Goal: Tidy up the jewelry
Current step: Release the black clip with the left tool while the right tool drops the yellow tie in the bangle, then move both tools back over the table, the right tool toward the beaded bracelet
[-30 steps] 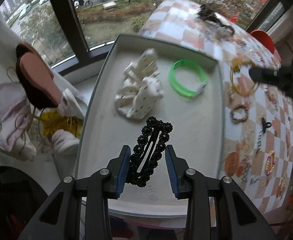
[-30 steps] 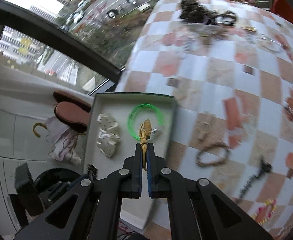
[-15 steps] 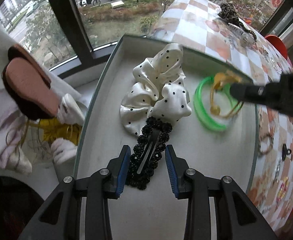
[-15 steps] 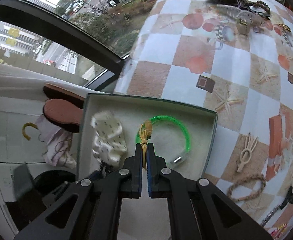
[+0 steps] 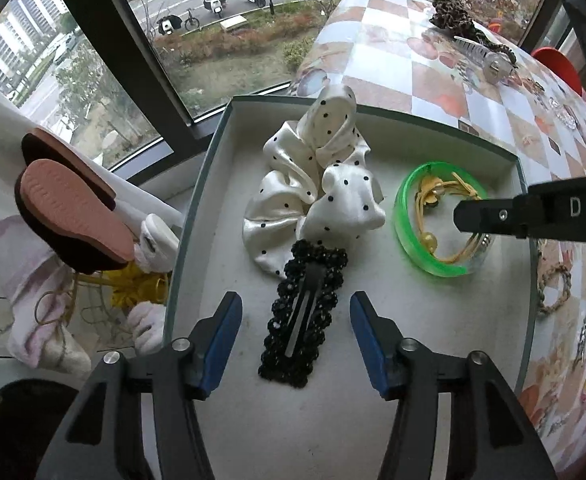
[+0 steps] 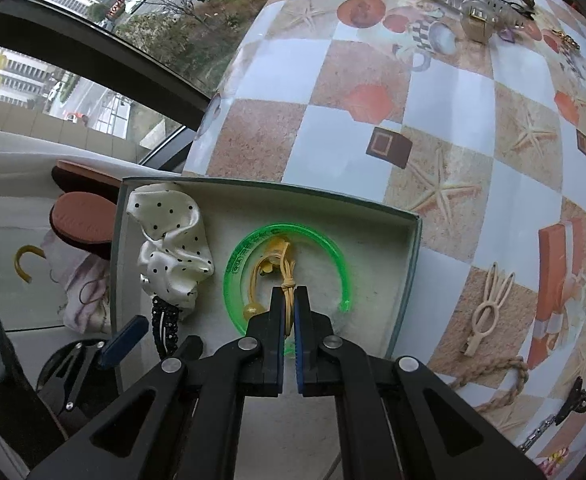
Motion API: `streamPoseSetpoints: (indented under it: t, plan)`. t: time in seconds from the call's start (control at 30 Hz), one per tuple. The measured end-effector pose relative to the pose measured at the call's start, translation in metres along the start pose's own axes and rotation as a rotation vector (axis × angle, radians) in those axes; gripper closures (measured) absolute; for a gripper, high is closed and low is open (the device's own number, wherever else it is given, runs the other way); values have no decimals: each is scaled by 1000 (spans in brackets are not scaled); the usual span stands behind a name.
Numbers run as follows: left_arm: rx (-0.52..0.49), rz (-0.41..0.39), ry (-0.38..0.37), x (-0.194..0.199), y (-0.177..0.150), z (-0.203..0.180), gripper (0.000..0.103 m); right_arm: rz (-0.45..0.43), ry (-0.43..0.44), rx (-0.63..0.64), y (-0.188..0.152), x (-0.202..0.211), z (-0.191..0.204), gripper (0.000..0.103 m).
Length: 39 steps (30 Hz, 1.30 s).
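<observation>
A grey box (image 5: 421, 420) (image 6: 407, 264) holds a white polka-dot scrunchie (image 5: 317, 192) (image 6: 173, 248), a green bangle (image 5: 409, 240) (image 6: 233, 268) and a black beaded hair clip (image 5: 303, 316) (image 6: 163, 326). My left gripper (image 5: 295, 330) is open, its fingers apart on either side of the clip, which lies on the box floor. My right gripper (image 6: 289, 312) is shut on a yellow cord bracelet (image 6: 283, 270) (image 5: 439, 206) that hangs inside the bangle's ring. The right gripper (image 5: 489, 216) also shows in the left wrist view.
The checkered tablecloth (image 6: 453, 100) carries several loose pieces: a beige hair clip (image 6: 487, 312), a rope bracelet (image 6: 493, 378) (image 5: 553, 288), a black claw clip (image 6: 573, 400), a clear claw clip (image 6: 469, 0) (image 5: 485, 56). Slippers (image 5: 65, 216) and a window lie to the left.
My left gripper has opened and let go of the black hair clip, now lying in the box. My right gripper has lowered the yellow bracelet into the bangle's ring.
</observation>
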<state>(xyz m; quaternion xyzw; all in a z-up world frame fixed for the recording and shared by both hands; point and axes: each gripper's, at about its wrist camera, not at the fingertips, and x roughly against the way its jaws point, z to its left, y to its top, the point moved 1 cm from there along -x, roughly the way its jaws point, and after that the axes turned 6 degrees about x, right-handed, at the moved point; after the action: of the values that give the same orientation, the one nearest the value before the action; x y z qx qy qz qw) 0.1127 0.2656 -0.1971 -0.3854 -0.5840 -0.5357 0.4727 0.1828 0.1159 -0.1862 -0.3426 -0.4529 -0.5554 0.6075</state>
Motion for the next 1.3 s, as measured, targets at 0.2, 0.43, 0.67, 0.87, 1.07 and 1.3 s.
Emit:
streamPoseSetpoints:
  t: [0.2,0.43,0.67,0.87,1.07,1.3]
  plan:
    - [0,-1,11,9,-1,1,31,-54,6,-18,-2,22,2,47]
    - [-17,-32,22,30,-3,-5,0,-112,23,-63,-19,62,-10,43]
    - [-76,-22,-8,52,-17,-22,0,-126,45,-168,-65,95,-44,18]
    - [-165,-6,-21,71,-39,-54,0,-153,16,-287,-119,125,-93,16]
    - [-202,5,-27,83,-55,-85,0,-125,-62,-415,-180,146,-153,16]
    - [-247,43,-55,88,-63,-123,0,-70,-149,-497,-227,157,-203,16]
